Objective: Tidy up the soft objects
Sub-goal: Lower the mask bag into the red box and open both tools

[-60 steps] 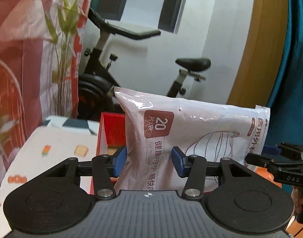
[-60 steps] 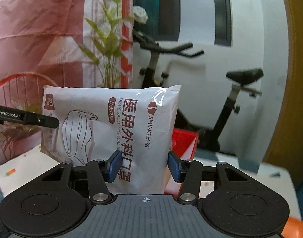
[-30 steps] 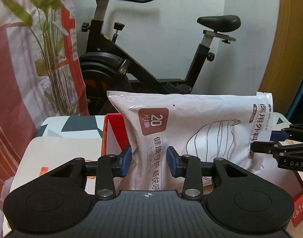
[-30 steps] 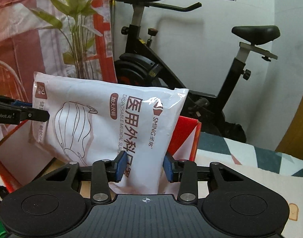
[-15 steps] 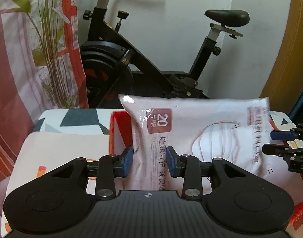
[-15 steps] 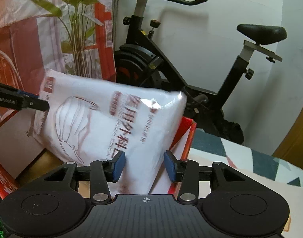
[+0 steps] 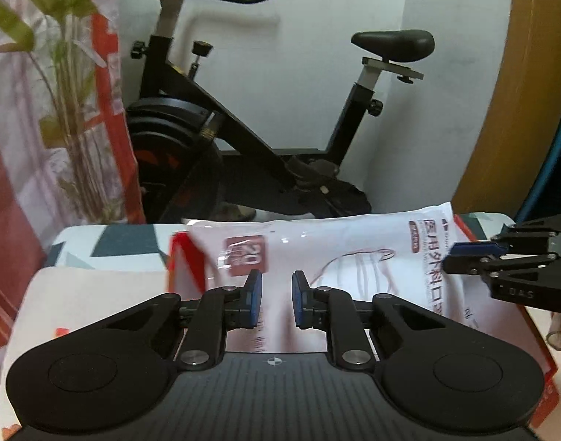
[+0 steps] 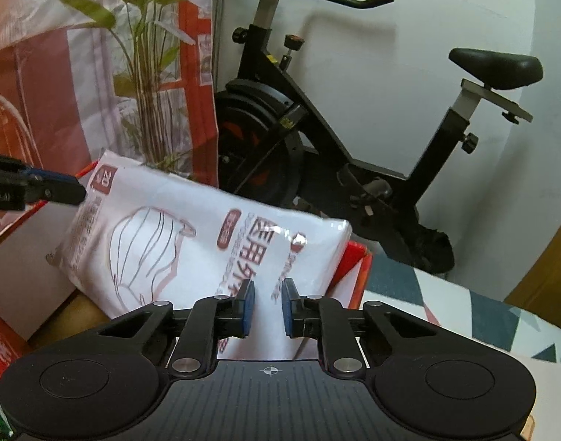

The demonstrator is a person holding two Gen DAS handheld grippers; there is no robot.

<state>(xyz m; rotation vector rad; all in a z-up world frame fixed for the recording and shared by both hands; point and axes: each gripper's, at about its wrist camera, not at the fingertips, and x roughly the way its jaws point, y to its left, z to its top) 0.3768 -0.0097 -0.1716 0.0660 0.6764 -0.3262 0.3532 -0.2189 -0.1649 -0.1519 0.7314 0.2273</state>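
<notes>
A white plastic pack of face masks (image 7: 354,261) with red print lies tilted into a red cardboard box (image 7: 177,257). It also shows in the right wrist view (image 8: 177,242), over the box's far wall (image 8: 354,261). My left gripper (image 7: 275,299) is shut on the pack's left end. My right gripper (image 8: 267,308) is shut on its right end. The left gripper's fingertips (image 8: 60,185) show in the right wrist view, the right gripper's fingertips (image 7: 475,253) in the left wrist view.
The box stands on a table with a patterned cloth (image 7: 96,286). A black exercise bike (image 7: 243,128) stands behind the table against a white wall. A leafy plant (image 8: 152,73) and a red and white curtain (image 7: 8,183) are at the left.
Both grippers have lowered the mask pack from upright above the table down into the red box, and it now lies tilted. The jaws have closed tighter on it.
</notes>
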